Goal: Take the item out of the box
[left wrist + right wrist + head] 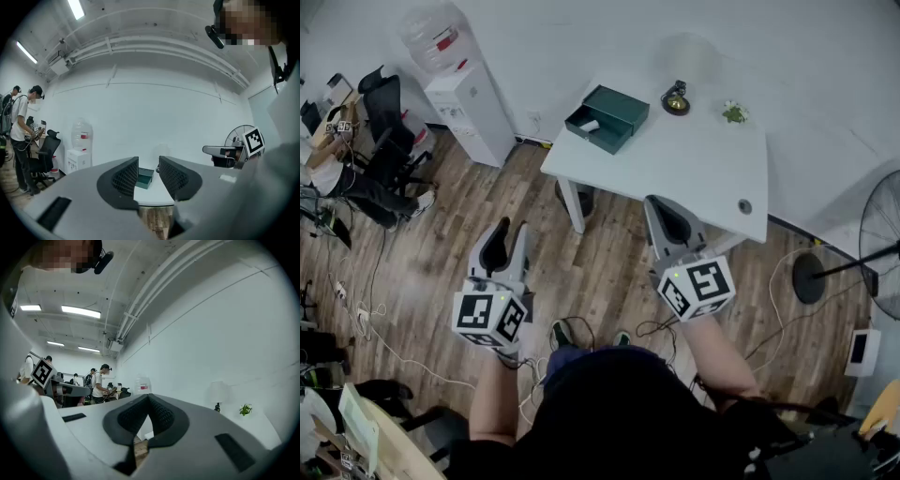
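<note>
A dark green box (pixel 607 117) stands at the far left corner of the white table (pixel 694 164), its drawer pulled out with a small white item (pixel 590 125) inside. Both grippers hang level over the wooden floor, well short of the table. My left gripper (pixel 514 228) is open and empty; in the left gripper view the box (pixel 145 178) shows far off through the gap of that gripper (pixel 148 163). My right gripper (pixel 657 202) is shut with nothing in it, and in the right gripper view its tips (pixel 149 397) meet.
A small dark lamp (pixel 676 97) and a little plant (pixel 734 112) stand at the table's far edge. A water dispenser (pixel 464 94) and an office chair (pixel 389 131) are at the left, a standing fan (pixel 886 244) at the right. Cables lie on the floor. Several people stand in the background.
</note>
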{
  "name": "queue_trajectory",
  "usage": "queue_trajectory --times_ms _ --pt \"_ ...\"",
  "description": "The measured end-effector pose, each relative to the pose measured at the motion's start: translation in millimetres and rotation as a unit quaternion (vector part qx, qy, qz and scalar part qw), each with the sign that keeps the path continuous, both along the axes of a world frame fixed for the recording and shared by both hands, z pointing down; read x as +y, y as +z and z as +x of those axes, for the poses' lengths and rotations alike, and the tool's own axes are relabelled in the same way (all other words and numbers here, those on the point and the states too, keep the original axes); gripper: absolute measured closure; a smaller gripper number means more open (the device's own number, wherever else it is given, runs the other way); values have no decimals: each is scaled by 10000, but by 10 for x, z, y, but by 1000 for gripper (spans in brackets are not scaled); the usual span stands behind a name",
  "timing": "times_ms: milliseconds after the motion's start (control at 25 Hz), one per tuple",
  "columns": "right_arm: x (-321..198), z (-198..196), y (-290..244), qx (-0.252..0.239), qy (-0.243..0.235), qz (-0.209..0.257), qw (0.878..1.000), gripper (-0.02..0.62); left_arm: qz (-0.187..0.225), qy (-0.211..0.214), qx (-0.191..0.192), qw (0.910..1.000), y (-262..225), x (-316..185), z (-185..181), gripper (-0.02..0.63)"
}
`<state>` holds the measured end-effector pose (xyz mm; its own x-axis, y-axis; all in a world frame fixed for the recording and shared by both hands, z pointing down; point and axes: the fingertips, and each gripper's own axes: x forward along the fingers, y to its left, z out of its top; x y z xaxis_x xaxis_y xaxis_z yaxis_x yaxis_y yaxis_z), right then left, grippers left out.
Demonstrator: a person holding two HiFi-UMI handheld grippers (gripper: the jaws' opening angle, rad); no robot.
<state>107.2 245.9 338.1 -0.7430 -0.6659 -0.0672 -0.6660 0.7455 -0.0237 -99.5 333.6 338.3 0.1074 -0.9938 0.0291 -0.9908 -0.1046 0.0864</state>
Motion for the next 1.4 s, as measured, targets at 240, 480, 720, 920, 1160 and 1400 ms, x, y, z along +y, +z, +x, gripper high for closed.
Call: queue_trajectory --times_ms 240,480,720,920,1160,1400 --pt "-2 347 30 -102 -50 -90 9999 591 -87 19 -141 9999 -20 73 422 472" --pt "-22 456 37 -332 -28 -193 9993 591 -147 -59 -265 9995 -74 52 453 472" --pt "-333 599 164 -309 343 -422 9980 466 38 -109 -297 9995 -123 -225 321 471" --pt "-675 499 202 -150 590 -454 9971 431 15 29 -149 9999 -6 -662 46 448" --pt "-1218 67 280 211 792 -547 9951 434 -178 362 45 9992 217 -1331 -388 433" --pt "-1797 -425 223 345 1177 -565 9908 439 -298 609 217 9975 352 -2078 -1065 432"
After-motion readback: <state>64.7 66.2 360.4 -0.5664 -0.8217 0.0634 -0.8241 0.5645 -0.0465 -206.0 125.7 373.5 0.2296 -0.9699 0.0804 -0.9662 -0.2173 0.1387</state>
